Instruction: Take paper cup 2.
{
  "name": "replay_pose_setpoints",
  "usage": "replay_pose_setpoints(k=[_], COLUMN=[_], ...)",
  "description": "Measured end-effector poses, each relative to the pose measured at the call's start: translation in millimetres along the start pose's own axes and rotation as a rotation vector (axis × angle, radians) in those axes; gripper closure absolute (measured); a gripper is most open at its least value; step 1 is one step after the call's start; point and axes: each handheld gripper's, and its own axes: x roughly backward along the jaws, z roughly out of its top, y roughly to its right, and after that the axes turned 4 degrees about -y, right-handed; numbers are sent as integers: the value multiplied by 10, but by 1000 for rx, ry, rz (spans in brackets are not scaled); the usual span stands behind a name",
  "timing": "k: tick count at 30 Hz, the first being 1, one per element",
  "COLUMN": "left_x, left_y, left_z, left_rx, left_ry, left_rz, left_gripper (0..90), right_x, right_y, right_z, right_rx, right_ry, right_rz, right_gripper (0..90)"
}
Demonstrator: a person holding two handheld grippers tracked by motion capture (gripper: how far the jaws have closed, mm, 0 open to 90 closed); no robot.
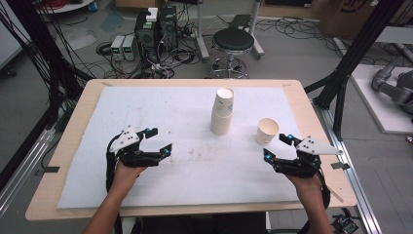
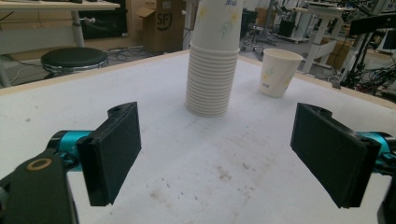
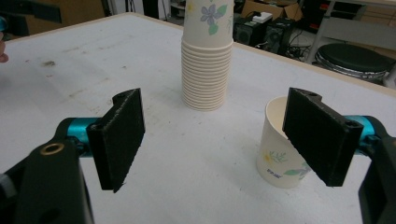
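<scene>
**Me:** Right gripper view first, since that is closest to the action. My right gripper [image 3: 212, 140] has its jaws wide apart and nothing between them. The single paper cup [image 3: 280, 158] stands just beside the far jaw, and that jaw covers part of the cup's rim from this camera. I cannot tell if they touch.

**Helper:** So what could go wrong there?

**Me:** I think the cup is light and empty. If I swing that jaw sideways, it could bump the cup and knock it over, and then it might roll toward the right edge of the table [image 1: 73, 126].

**Helper:** And your other hand?

**Me:** My left gripper [image 1: 158, 141] sits near the front left of the white mat [image 1: 146, 107]. Its jaws are wide open too, holding nothing. It is well apart from both cups, so no trouble yet.

**Helper:** What about the tall pile?

**Me:** The stack of cups [image 1: 222, 112] stands farther back, near the middle of the mat. It is tall and thin. If I grab it too high or push it, I think it could tip over. If I squeeze too hard, the top cup may get squashed. If I lift only the top one, more cups might stick and come up with it.
</scene>
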Motion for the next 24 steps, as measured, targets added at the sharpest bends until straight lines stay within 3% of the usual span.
replay_pose_setpoints(k=[9,13,18,24], left_x=[-299,-484,-727,-1003], left_y=[-58,-59,-57,-42], left_z=[404,594,809,1006], left_rx=[13,-11,-28,-50], left_ry=[-19,-31,-46,-75], left_rz=[-34,-41,-89,-116], left_gripper=[142,142,143,146], right_x=[-49,-57,-60,-49], right_y=[-16,-9,-2,16], right_z=[5,-9,-17,-26], right_rx=[11,9,10,3], right_ry=[-18,-25,-26,-28], right_rz=[12,14,11,8], right_gripper=[214,214,214,214])
